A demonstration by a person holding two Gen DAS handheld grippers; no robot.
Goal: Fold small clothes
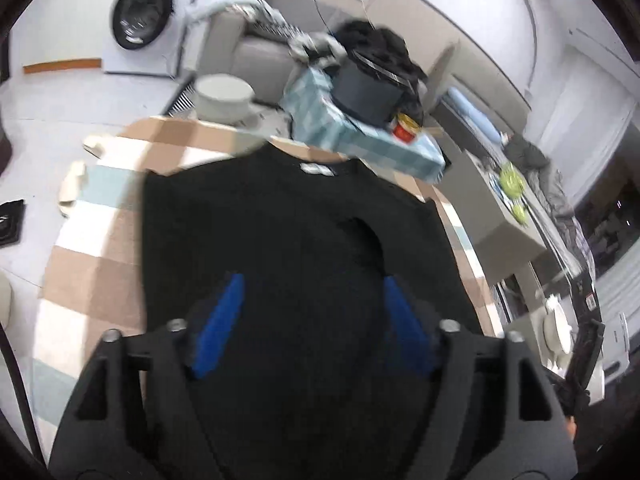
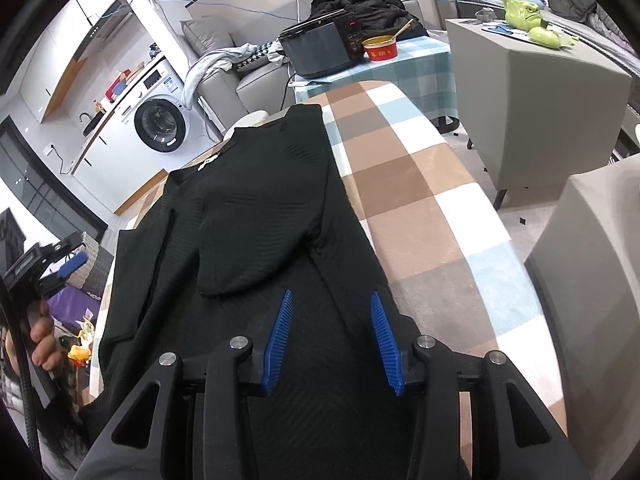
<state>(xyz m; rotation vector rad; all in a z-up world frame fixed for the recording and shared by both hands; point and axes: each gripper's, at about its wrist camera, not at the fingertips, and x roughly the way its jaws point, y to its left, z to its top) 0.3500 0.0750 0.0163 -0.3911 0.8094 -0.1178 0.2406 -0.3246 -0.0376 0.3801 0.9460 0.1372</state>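
Observation:
A black knit top (image 1: 280,224) lies flat on a checked brown, white and pale blue blanket (image 1: 100,256), neck label away from me. In the right wrist view the top (image 2: 256,220) has one sleeve folded across its body. My left gripper (image 1: 312,280) is open, hovering above the lower part of the top, nothing between its blue fingers. My right gripper (image 2: 330,300) is open above the top's lower right edge, empty. The left gripper also shows at the far left of the right wrist view (image 2: 44,264), held in a hand.
Beyond the blanket (image 2: 420,184) stands a small table with a teal checked cloth (image 2: 420,64), a dark appliance (image 2: 320,50) and a red bowl (image 2: 380,48). A pile of dark clothes (image 2: 360,4) lies behind. A grey cube table (image 2: 540,92) stands right, a washing machine (image 2: 160,120) left.

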